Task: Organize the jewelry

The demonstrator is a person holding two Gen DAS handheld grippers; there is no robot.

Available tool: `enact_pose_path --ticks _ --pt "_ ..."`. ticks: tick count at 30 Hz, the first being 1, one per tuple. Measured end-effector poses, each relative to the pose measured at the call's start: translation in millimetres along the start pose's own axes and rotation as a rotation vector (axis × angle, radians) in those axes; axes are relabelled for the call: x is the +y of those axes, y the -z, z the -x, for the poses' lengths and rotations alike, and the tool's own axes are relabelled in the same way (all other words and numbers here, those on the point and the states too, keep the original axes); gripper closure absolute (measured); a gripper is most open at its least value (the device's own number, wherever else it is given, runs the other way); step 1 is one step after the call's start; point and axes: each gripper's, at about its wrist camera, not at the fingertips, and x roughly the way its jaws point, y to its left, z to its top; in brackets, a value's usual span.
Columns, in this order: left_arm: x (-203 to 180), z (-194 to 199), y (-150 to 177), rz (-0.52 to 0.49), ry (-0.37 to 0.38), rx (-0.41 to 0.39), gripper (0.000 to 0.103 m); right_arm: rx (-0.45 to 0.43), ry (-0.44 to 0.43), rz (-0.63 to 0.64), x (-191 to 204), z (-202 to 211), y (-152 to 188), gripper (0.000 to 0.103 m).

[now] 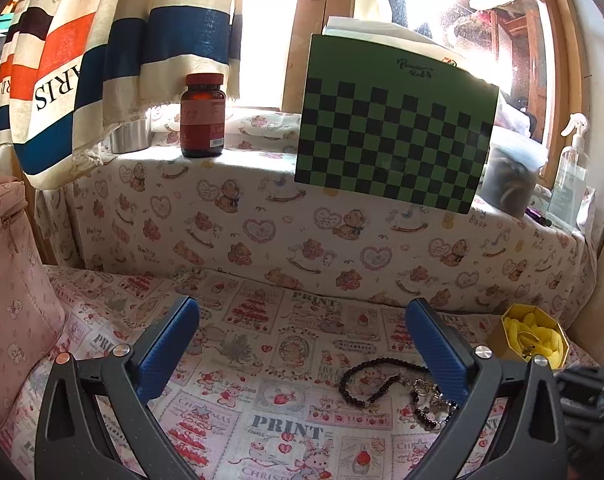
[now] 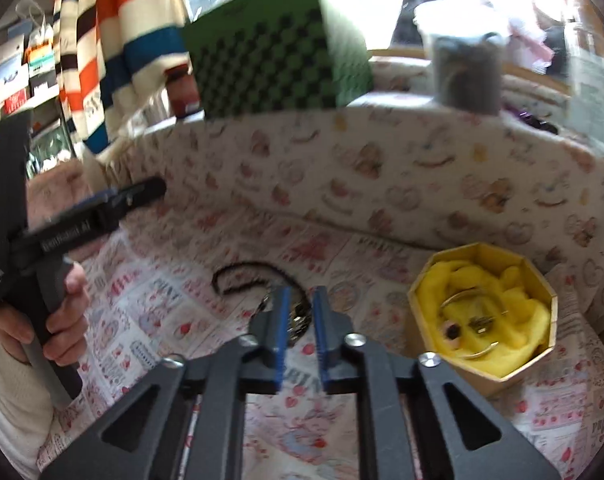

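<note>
A black bead bracelet (image 1: 365, 380) lies on the printed cloth, with a silver charm bracelet (image 1: 431, 398) tangled at its right end. My left gripper (image 1: 302, 316) is wide open and empty above the cloth, with the beads near its right finger. My right gripper (image 2: 300, 300) is nearly shut, its blue pads around the silver charm bracelet (image 2: 298, 316), with a narrow gap left. The black bead bracelet (image 2: 242, 276) lies just beyond it. An octagonal box (image 2: 485, 312) lined with yellow cloth holds several pieces of jewelry, to the right. It also shows in the left wrist view (image 1: 531, 336).
A raised ledge under teddy-bear cloth (image 1: 302, 216) runs along the back with a brown pill bottle (image 1: 203, 116), a green checkered box (image 1: 393, 128), a grey tub (image 1: 509, 176) and a spray bottle (image 1: 569, 172). A pink cushion (image 1: 10, 292) sits left. A striped towel (image 1: 102, 60) hangs above.
</note>
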Motion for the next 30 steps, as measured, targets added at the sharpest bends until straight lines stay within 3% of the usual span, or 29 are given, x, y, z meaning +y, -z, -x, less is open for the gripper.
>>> enact_pose_path --ticks 3,8,11,18,23,30 --pt "-1.1 2.5 -0.7 -0.006 -0.001 -0.007 0.001 0.023 0.028 -0.006 8.4 -11.2 2.7 0.099" --pt "2.1 4.8 -2.6 0.011 0.002 -0.013 0.001 0.052 0.002 -0.089 5.3 -20.0 -1.5 0.099" --pt "4.3 5.1 -3.8 0.021 0.006 -0.011 0.001 0.137 0.006 -0.069 8.3 -30.8 -3.5 0.099" --pt "5.9 5.3 -4.8 0.002 -0.037 -0.032 0.001 0.146 0.026 -0.081 14.0 -42.4 -7.5 0.099" --pt "10.5 4.9 -5.6 0.028 -0.018 -0.018 0.001 0.184 0.043 -0.076 17.4 -55.5 -8.6 0.09" --pt "7.0 6.8 -5.5 0.012 -0.019 -0.023 0.001 0.19 0.112 -0.064 20.6 -64.5 -9.0 0.09"
